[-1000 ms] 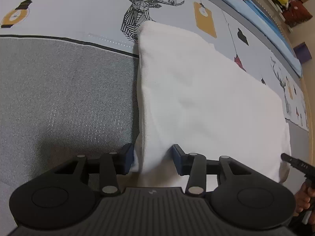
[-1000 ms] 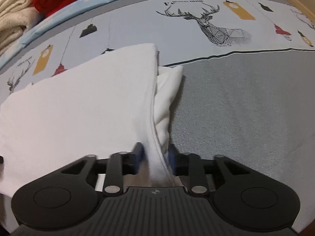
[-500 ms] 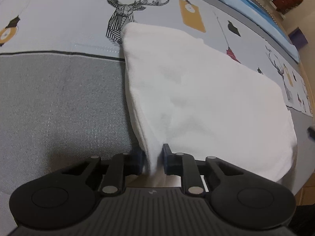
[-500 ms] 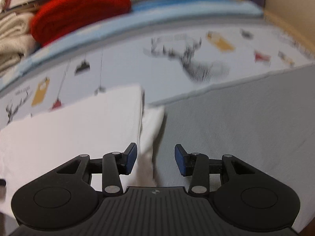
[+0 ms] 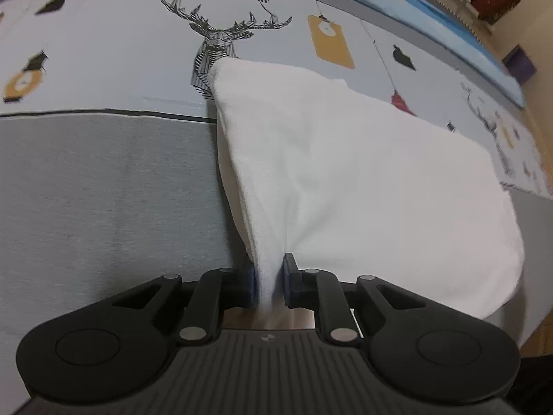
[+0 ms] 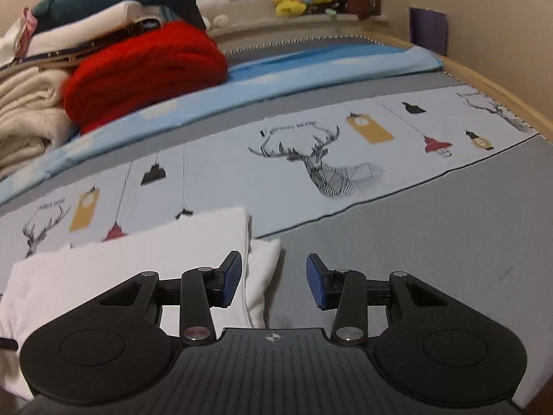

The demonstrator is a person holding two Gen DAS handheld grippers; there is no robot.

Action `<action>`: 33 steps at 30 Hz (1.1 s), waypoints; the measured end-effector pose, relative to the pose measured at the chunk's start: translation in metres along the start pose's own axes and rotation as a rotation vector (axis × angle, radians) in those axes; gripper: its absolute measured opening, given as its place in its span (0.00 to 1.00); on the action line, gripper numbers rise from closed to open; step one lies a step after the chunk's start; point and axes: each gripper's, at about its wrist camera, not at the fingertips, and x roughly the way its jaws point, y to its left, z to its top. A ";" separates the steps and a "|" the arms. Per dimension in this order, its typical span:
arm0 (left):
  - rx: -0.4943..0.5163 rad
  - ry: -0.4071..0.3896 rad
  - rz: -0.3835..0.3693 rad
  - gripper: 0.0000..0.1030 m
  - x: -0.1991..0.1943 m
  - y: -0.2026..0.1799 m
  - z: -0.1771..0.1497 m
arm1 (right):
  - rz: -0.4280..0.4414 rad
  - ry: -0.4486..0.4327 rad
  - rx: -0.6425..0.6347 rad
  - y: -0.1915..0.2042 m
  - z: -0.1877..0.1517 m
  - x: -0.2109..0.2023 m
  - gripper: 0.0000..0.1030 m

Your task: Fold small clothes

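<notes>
a wide bed [image 5: 103,190] covered in grey fabric with a pale printed band of geometric deer heads, hanging lamps and mustard tags is carrying everything here. at its far side, in the right wrist view, a light blue blanket [image 6: 311,69] is lying along the edge, and a pile of folded textiles is sitting on it, a chunky red knitted piece [image 6: 145,69] resting against cream fleecy ones [image 6: 27,114].

the folded white soft cotton garment [image 5: 363,180] is lying across the line where the grey meets the printed band, spread flat and smooth as a rough rectangle, with one far corner covering the base of a deer print. its near corner is gathering into a pinched, creased peak that is rising off the bed. in the right wrist view a second white layer [image 6: 266,263] is sticking out beside its folded edge.

the left hand-held gripper [image 5: 269,282] is closing its blue pads on that pinched corner, nearly together. the right hand-held gripper [image 6: 273,280] is hanging about half spread above the garment's edge, gripping nothing.
</notes>
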 end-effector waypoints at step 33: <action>0.068 -0.156 -0.012 0.14 -0.051 -0.077 0.020 | 0.005 0.037 -0.102 0.015 -0.011 0.001 0.41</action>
